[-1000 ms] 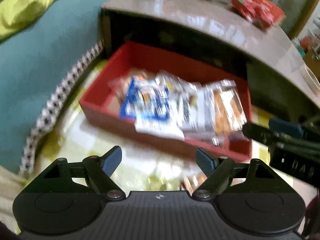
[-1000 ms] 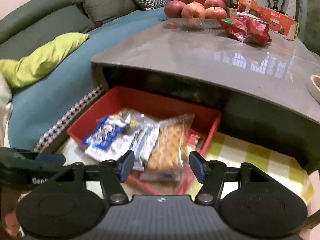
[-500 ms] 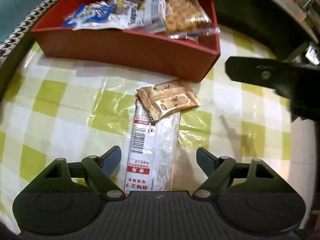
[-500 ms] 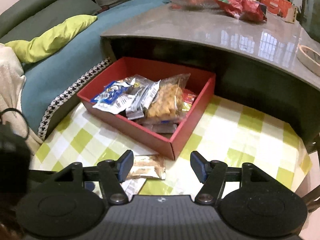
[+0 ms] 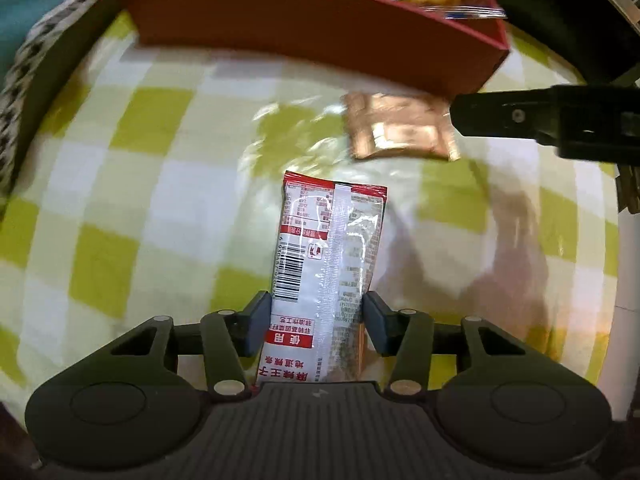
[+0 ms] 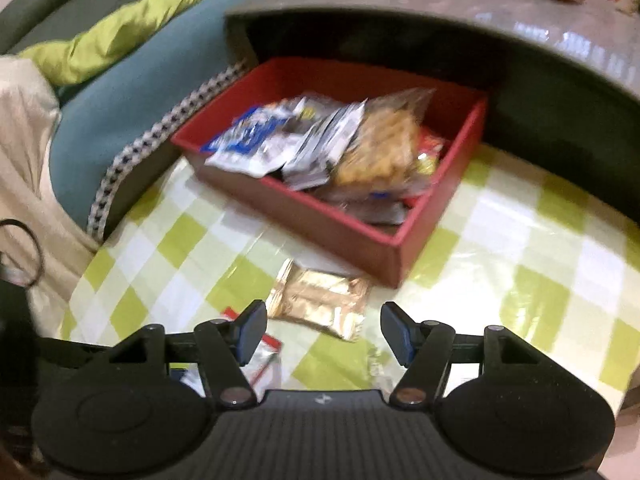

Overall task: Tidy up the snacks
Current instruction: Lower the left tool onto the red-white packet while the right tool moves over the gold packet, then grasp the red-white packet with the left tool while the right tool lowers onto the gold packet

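**Left tongs clamped on a red-and-white packet; right tongs wide over the gold one**

A teal sofa (image 6: 132,92) fills the left background, with a lime-green cushion (image 6: 120,32) lying on it and a houndstooth trim along its lower edge. A grey glossy tabletop (image 6: 440,12) overhangs the scene at the top; red wrappers on it are too blurred to make out. Below it spreads a green-and-white checked cloth (image 5: 132,208), shiny as if under clear plastic.

On that cloth sits a red open box (image 6: 320,216), heaped with snack bags: a blue-and-white one, silvery ones and a clear bag of golden crackers (image 6: 380,144), several rising above the rim. Just outside the box's near corner lies a gold foil packet (image 6: 320,304), flat on the cloth and crinkled; whether it touches the box wall cannot be told.

The long red-and-white snack packet (image 5: 332,248) has a clear back seam, a barcode and red-banded print. Its far end points toward the gold packet, apart from it.

The left gripper (image 5: 314,326) has its blue-padded fingers pressed against both sides of this packet's near end, gripping it. The right gripper (image 6: 324,334) stands wide apart, holding nothing, above the gold packet's near edge; it appears as a black bar at the right of the left wrist view.
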The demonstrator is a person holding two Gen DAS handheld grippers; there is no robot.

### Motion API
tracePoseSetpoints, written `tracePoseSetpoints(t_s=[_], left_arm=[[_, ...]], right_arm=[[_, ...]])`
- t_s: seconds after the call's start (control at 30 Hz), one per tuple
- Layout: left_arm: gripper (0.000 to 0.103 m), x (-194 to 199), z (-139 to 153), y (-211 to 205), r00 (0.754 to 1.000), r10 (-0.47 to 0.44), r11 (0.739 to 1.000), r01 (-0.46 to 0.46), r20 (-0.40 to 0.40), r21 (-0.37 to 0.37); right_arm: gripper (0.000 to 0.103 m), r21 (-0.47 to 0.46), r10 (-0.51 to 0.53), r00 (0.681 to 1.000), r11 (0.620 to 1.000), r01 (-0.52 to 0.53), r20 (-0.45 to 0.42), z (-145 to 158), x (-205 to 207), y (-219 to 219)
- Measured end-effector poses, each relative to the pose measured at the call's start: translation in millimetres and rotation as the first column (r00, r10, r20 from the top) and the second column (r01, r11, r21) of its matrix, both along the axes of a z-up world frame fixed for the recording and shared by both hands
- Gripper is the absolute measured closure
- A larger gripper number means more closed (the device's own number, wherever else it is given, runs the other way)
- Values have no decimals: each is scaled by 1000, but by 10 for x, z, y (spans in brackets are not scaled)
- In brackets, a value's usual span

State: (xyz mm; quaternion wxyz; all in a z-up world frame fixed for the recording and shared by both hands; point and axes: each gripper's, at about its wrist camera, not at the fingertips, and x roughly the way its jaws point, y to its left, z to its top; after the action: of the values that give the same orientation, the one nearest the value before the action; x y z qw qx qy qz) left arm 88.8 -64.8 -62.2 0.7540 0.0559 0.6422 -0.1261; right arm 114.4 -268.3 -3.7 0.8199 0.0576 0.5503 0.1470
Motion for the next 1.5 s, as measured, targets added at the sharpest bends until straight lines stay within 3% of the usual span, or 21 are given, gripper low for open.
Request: tracePoseSetpoints(t_s=[0.33, 0.43, 0.53, 0.6, 0.77, 0.83, 0.93, 1.0, 1.17, 1.3, 1.37, 1.5], left_arm=[[44, 15, -52, 486, 998, 56, 998, -57, -40, -26], [43, 24, -46, 514, 997, 58, 998, -60, -48, -35], [43, 38, -34, 533, 997, 53, 998, -55, -49, -40], [42, 61, -39, 562, 997, 56, 997, -58, -54, -43], [41, 34, -26, 511, 997, 56, 997, -59, -56, -51], [39, 25, -32, 530, 997, 60, 996, -63, -57, -55], [40, 15, -32, 530, 996, 66, 996, -69, -56, -53], [40, 11, -49, 511, 997, 61, 997, -64, -51, -47], [39, 36, -77, 470, 997, 58, 997, -61, -56, -49], [36, 40, -97, 467, 997, 41, 998, -44, -64, -53], [36, 47, -102, 470, 997, 40, 997, -43, -63, -58], [36, 50, -116, 493, 998, 35, 997, -39, -60, -66]], right_arm=[[30, 23, 133, 991, 991, -133, 9, -406, 303, 345], [18, 31, 155, 988, 987, -155, 12, -469, 354, 419], [16, 43, 196, 981, 980, -196, 2, -471, 345, 451], [16, 37, 209, 978, 977, -208, -25, -465, 301, 439], [16, 176, 207, 958, 969, -173, -199, -547, 81, 339], [16, 153, 227, 956, 968, -200, -187, -473, -31, 350], [16, 75, 278, 959, 959, -273, -59, -248, -17, 393], [16, 29, 361, 932, 933, -360, -33, -202, 97, 496], [18, -109, 521, 851, 844, -525, -64, -337, 409, 740], [15, -84, 627, 774, 770, -633, -88, -454, 426, 848], [16, -80, 647, 760, 756, -650, -67, -468, 402, 846], [14, -74, 645, 762, 758, -648, -59, -481, 338, 697]])
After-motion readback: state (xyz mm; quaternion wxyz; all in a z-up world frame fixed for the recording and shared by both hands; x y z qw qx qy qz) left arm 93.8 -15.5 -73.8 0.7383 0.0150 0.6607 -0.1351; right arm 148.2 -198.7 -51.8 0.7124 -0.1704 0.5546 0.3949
